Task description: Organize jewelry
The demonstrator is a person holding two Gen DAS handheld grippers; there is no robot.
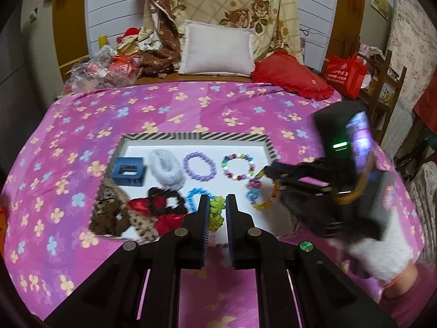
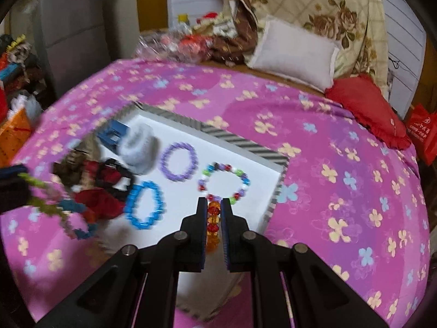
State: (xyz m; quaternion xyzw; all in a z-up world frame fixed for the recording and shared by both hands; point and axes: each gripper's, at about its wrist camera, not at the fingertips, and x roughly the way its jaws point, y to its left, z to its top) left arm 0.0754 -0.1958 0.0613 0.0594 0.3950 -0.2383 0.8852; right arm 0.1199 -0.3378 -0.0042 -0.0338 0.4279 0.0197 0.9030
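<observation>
You are gripping an orange and red bead bracelet [image 2: 213, 218] in your right gripper [image 2: 213, 205], its fingers closed tight on the beads, and you are holding it over the near right corner of the white tray [image 2: 245, 147] with the striped rim. Your left gripper [image 1: 217, 201] is pinching a green beaded piece [image 1: 217, 213] between nearly closed fingers, over the near edge of the same tray. The tray is lying on the pink flowered bedspread [image 1: 191, 104], and in it a purple bracelet [image 2: 179, 161], a multicoloured bracelet [image 2: 225, 181] and a blue bracelet [image 2: 144, 205] are lying flat, each apart from its neighbours, with a white fluffy scrunchie [image 1: 166, 170], a blue hair clip [image 1: 128, 171] and darker hair ties [image 1: 161, 205] toward the left. To place well, you are best aiming for the bare white patch to the right of the blue bracelet and below the multicoloured one, lowering until the beads are touching the floor before letting go, so the loop is landing open and overlapping nothing.
</observation>
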